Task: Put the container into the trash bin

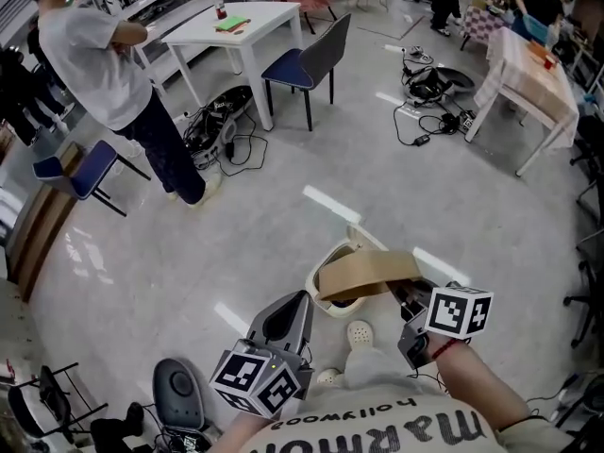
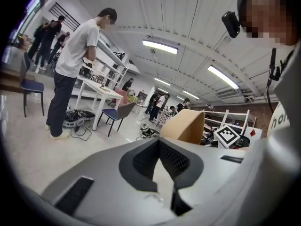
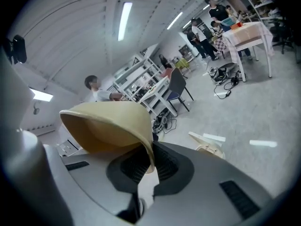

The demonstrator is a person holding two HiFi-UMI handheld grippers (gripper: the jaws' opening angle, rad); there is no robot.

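Grey glossy floor (image 1: pixel 283 196) is stretching wide open around the middle, with plenty of free room on every side of the bin. Far left, a person (image 1: pixel 104 59) is standing near a white tabletop (image 1: pixel 250 17) with a dark chair (image 1: pixel 311 64) beside it, well apart from the work. Left gripper (image 1: pixel 286 319) is hovering low, left of the bin, jaws clenched together on nothing. Cream trash bin (image 1: pixel 330 307) is sitting on the floor at centre, its lid tipped up behind and its mouth partly covered from above. Tan container (image 1: pixel 368 270) is hanging directly over the bin, apart from its rim, long axis running left to right and tilting slightly, mouth turning down and toward the holder. Right gripper (image 1: pixel 408 295) is gripping the container's right rim edge, the wall pinched between the jaws. Far right, cables (image 1: pixel 429 88) and a cloth-covered table (image 1: pixel 533 74) are lining the room's edge.
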